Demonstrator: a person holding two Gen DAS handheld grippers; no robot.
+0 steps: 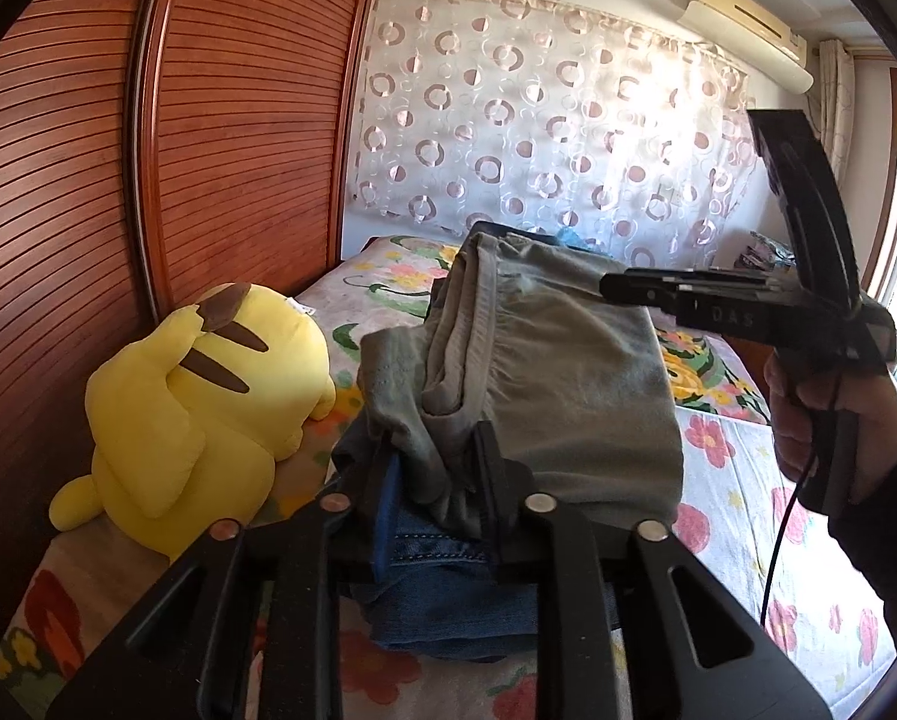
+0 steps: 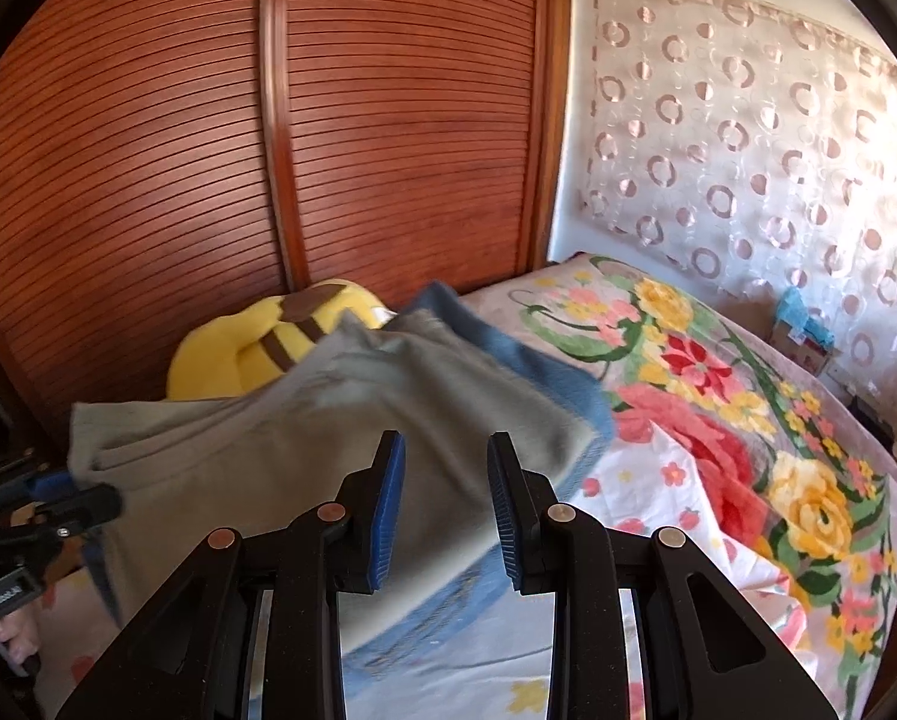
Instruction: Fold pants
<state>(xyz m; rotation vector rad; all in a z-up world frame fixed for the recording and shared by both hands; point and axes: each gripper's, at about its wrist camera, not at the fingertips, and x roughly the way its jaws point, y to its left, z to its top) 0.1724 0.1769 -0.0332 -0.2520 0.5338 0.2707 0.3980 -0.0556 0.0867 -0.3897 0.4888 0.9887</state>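
Folded grey pants (image 1: 568,360) lie on top of folded blue jeans (image 1: 448,606) on the bed. My left gripper (image 1: 442,480) is shut on the near waistband edge of the grey pants. In the right wrist view the same grey pants (image 2: 304,450) cover the jeans (image 2: 544,372), whose blue edge shows around them. My right gripper (image 2: 445,510) is open and empty just above the pants' near edge. It also shows from the side in the left wrist view (image 1: 628,288), over the far right of the pants. The left gripper (image 2: 76,498) shows at the far left, holding the pants' corner.
A yellow plush toy (image 1: 196,408) sits left of the clothes against a wooden slatted wardrobe (image 1: 88,210). The bed has a floral sheet (image 2: 718,420). A patterned curtain (image 1: 538,120) hangs behind, with small items (image 2: 802,330) by the wall.
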